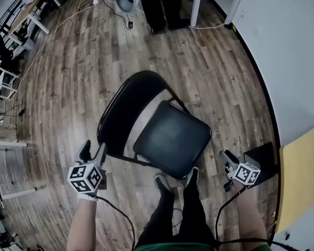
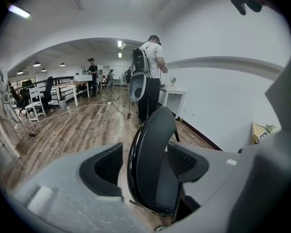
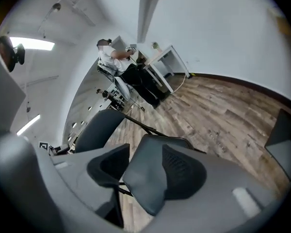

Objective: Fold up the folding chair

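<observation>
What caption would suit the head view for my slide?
Open left gripper and open right gripper flank an unfolded black folding chair on a wood floor.

Three views, one chair (image 1: 172, 140)
We look steeply down from above; both gripper views face it close, from either side.

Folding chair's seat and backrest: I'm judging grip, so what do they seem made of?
Seat: probably padded black vinyl, matte with a soft sheen. Backrest: hard and glossy, likely painted metal, judging by bright edge highlights.
</observation>
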Action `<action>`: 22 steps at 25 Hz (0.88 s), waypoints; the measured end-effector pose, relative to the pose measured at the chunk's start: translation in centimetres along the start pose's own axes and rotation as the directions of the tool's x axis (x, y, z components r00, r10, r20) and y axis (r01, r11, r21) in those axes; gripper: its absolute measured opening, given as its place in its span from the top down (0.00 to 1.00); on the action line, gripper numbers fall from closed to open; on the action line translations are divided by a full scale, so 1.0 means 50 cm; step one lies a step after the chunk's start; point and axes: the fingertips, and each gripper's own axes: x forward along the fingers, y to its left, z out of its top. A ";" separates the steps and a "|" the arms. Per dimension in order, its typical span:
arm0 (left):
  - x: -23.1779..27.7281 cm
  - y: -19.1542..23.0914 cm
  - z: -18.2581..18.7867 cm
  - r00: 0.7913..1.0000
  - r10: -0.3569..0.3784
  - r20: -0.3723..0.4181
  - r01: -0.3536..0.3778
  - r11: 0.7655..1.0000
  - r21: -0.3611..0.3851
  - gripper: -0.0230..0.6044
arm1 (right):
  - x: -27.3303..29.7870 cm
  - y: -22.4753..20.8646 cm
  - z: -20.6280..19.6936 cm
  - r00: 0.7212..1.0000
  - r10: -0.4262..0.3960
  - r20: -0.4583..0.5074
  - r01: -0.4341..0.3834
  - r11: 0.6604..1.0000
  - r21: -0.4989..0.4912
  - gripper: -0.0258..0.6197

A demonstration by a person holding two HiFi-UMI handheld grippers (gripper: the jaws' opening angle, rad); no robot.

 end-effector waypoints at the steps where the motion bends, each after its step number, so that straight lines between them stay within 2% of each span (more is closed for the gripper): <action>1: 0.008 -0.002 -0.008 1.000 0.001 -0.013 -0.001 1.000 -0.011 0.48 | 0.021 -0.025 -0.010 1.000 0.001 -0.014 0.000 1.000 0.028 0.61; 5: 0.037 0.003 -0.040 0.997 0.033 -0.070 -0.034 0.999 -0.009 0.45 | 0.120 -0.106 -0.034 0.998 0.006 -0.055 -0.002 0.997 0.073 0.44; 8: 0.060 0.007 -0.066 0.993 0.059 -0.100 -0.061 0.998 -0.017 0.41 | 0.182 -0.168 -0.062 0.995 -0.010 -0.097 0.017 0.997 0.076 0.36; 14: 0.116 0.006 -0.102 0.991 0.060 -0.124 -0.069 0.995 -0.069 0.38 | 0.267 -0.270 -0.150 0.983 -0.016 -0.185 0.038 0.993 0.116 0.32; 19: 0.148 0.024 -0.111 0.990 0.086 -0.114 -0.096 0.991 -0.094 0.38 | 0.322 -0.329 -0.173 0.973 -0.030 -0.228 0.050 0.995 0.082 0.31; 22: 0.166 0.030 -0.120 0.990 0.085 -0.116 -0.095 0.992 -0.089 0.38 | 0.358 -0.351 -0.182 0.970 -0.006 -0.244 0.026 0.996 0.080 0.29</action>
